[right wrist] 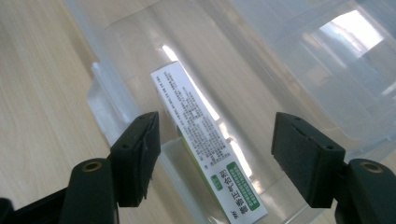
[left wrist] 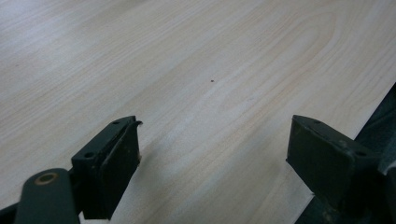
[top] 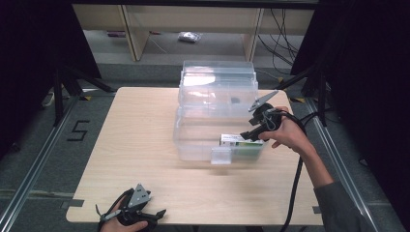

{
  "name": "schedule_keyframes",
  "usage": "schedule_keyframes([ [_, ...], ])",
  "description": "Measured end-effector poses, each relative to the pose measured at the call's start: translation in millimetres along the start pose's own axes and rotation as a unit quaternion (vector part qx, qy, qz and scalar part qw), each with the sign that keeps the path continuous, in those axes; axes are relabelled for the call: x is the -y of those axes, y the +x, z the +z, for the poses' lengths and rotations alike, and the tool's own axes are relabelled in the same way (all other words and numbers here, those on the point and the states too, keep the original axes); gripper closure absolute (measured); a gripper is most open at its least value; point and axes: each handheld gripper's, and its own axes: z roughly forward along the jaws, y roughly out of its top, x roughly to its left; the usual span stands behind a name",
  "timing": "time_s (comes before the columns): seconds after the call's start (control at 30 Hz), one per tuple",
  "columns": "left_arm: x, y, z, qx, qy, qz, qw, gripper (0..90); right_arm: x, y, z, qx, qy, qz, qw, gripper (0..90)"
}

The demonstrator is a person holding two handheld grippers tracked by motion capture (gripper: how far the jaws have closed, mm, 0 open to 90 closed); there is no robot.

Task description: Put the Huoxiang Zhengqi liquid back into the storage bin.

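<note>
Hovering over the near right corner of the clear plastic storage bin (top: pixel 215 121), the right gripper (top: pixel 253 137) has its fingers (right wrist: pixel 140 154) spread apart, and the white-and-green medicine box (right wrist: pixel 205 140) lies between them without either pad touching it. That box rests inside the bin against its front wall, at about four o'clock from the bin's middle, so I judge the placing itself done and the box let go. What looks left is for the right hand (top: pixel 287 133) to lift clear of the bin, and perhaps to shut the bin's lid, which stands raised at twelve o'clock. At seven o'clock on the tabletop (top: pixel 145 145) the left gripper (top: pixel 140 212) sits near the front edge, its fingers (left wrist: pixel 112 163) wide open over bare wood, holding nothing
</note>
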Motion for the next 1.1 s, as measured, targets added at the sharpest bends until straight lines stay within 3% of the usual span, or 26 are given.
schedule_keyframes([
  [0.13,0.0,0.2,-0.3,0.000,0.001,0.001,1.0000,16.4,3.6,1.8,-2.3,0.005,-0.020,0.015,0.9997,31.5],
  [0.17,0.0,0.2,-0.3,-0.001,0.001,0.000,1.0000,16.4,5.1,1.0,-3.2,0.008,-0.023,0.003,0.9997,32.0],
  [0.2,-0.1,0.1,-0.4,-0.001,0.000,0.000,1.0000,16.4,5.9,3.7,-5.8,0.013,-0.029,0.028,0.9991,32.2],
  [0.23,-0.1,0.1,-0.4,-0.001,0.000,0.000,1.0000,16.4,5.9,3.7,-5.8,0.013,-0.029,0.028,0.9991,32.2],
  [0.27,-0.1,-0.5,-0.7,0.000,-0.001,0.000,1.0000,16.4,9.2,4.7,-7.4,0.007,-0.049,0.042,0.9979,32.0],
  [0.33,0.1,-0.1,-0.7,0.000,0.000,0.000,1.0000,16.4,12.8,3.9,-9.5,0.009,-0.061,0.034,0.9975,31.3],
  [0.5,0.0,-0.2,-0.7,0.000,0.001,0.003,1.0000,16.4,21.7,8.0,-12.0,0.013,-0.079,0.057,0.9952,29.6],
  [0.57,-0.1,-0.3,-0.8,0.001,0.000,0.000,1.0000,16.4,23.9,7.4,-12.4,0.010,-0.087,0.055,0.9947,29.7],
  [0.6,-0.1,0.2,0.0,-0.001,0.000,0.000,1.0000,16.4,29.3,9.0,-15.4,0.011,-0.093,0.080,0.9924,29.1],
  [0.67,0.1,0.1,0.1,0.000,0.002,0.002,1.0000,16.4,35.4,11.0,-16.0,0.018,-0.105,0.090,0.9902,27.9],
  [0.77,-0.3,-0.1,-0.1,-0.002,-0.002,-0.002,1.0000,16.4,39.8,11.8,-19.2,0.015,-0.100,0.096,0.9903,27.6],
  [0.87,0.1,-0.4,-0.9,-0.001,0.000,-0.001,1.0000,16.4,46.9,16.5,-20.3,0.028,-0.113,0.107,0.9874,27.0],
  [0.97,-0.3,0.9,-2.3,0.001,0.006,0.005,1.0000,16.4,49.6,18.1,-21.8,0.026,-0.111,0.108,0.9876,26.8],
  [1.0,-0.3,0.3,-2.0,0.001,0.003,0.003,1.0000,16.4,52.6,20.5,-19.8,0.037,-0.129,0.112,0.9846,25.2],
  [1.03,-0.3,0.3,-2.0,0.001,0.003,0.003,1.0000,16.4,53.5,21.6,-22.8,0.029,-0.113,0.112,0.9869,24.9],
  [1.1,-0.3,1.0,-2.1,0.001,0.005,0.003,1.0000,16.4,56.5,23.5,-22.6,0.037,-0.122,0.108,0.9859,24.5],
])
